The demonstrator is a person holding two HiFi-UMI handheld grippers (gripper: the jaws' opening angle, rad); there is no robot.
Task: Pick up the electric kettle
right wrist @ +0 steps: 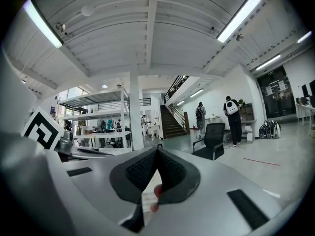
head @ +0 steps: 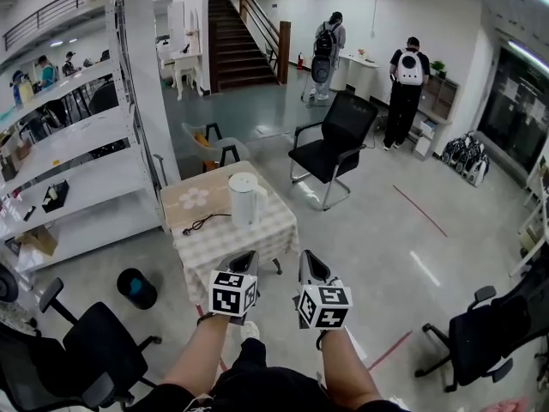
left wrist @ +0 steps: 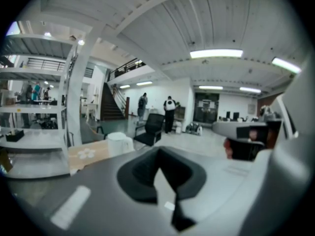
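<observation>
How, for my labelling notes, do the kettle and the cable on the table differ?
Colour: the kettle is white, the cable black. Pose: the kettle stands upright, the cable lies flat in a loose curl. Place: in the head view the kettle is right of the cable. Both rest on the checked table; whether they are joined I cannot tell.

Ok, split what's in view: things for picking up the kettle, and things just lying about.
For the job: electric kettle, checked table it stands on, left gripper, right gripper, both shut.
Lying about: black cable on the table, black chair beyond it, dark bin, white shelving.
</observation>
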